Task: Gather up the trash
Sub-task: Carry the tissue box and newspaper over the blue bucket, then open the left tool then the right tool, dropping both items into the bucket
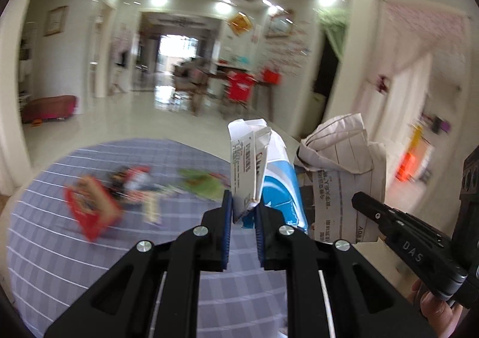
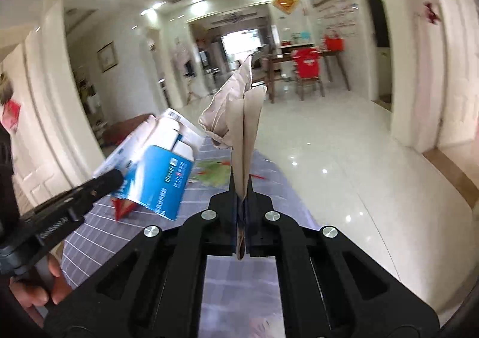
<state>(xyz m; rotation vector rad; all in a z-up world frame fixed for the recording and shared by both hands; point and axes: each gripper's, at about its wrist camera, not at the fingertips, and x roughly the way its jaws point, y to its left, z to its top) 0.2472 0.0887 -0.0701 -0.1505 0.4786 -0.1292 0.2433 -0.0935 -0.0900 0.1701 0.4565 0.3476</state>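
- The left gripper (image 1: 244,212) is clamped on a crushed blue-and-white carton (image 1: 269,170), held above the checked tablecloth (image 1: 60,233); the barcode on the carton is visible only in the right wrist view.
- The right gripper (image 2: 241,188) is clamped on folded paper (image 2: 239,116); its print is legible only in the left wrist view.
- The litter on the cloth, including a red packet (image 1: 89,206), is blurred.
- A dining table (image 2: 299,53) stands far off.

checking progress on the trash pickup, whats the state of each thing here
left claw: shut on blue and white carton
blue and white carton: flattened, lifted off the table
right claw: shut on crumpled paper
crumpled paper: creased, held upright
red box: lying on the table, blurred
checked tablecloth: spread flat
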